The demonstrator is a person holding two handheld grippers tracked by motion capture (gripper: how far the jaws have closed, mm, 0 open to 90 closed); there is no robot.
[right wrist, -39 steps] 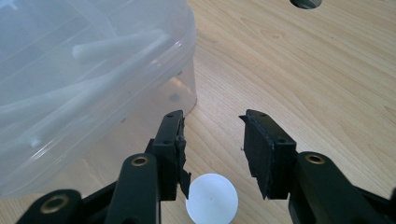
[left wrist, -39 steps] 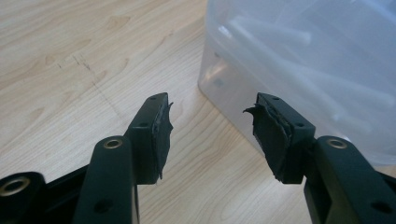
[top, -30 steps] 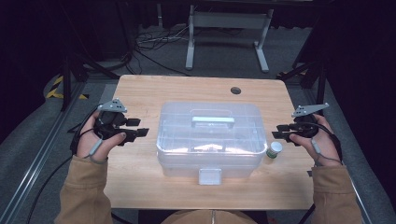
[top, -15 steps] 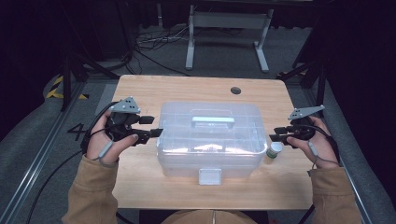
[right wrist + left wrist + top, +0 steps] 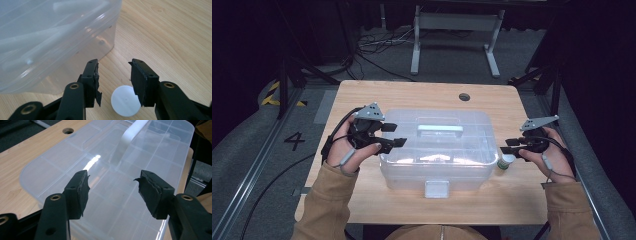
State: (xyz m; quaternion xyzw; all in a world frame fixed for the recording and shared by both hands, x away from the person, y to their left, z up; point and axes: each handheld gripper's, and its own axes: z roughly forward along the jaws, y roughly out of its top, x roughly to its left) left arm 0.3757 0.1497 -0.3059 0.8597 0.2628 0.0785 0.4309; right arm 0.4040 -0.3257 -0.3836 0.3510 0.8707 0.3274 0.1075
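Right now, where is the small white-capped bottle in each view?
High view: the bottle stands on the table, right of the clear box, just below the right gripper.
Left gripper view: not in it.
Right gripper view: bottom centre, its white cap under the open jaws.
Shared landmark: the box, also at and.

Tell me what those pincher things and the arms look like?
Each black two-jaw gripper, left and right, carries a grey three-cornered plate on top. The torn black pads look ragged. A dark cable trails from each. The tan-brown sleeves cover both forearms.
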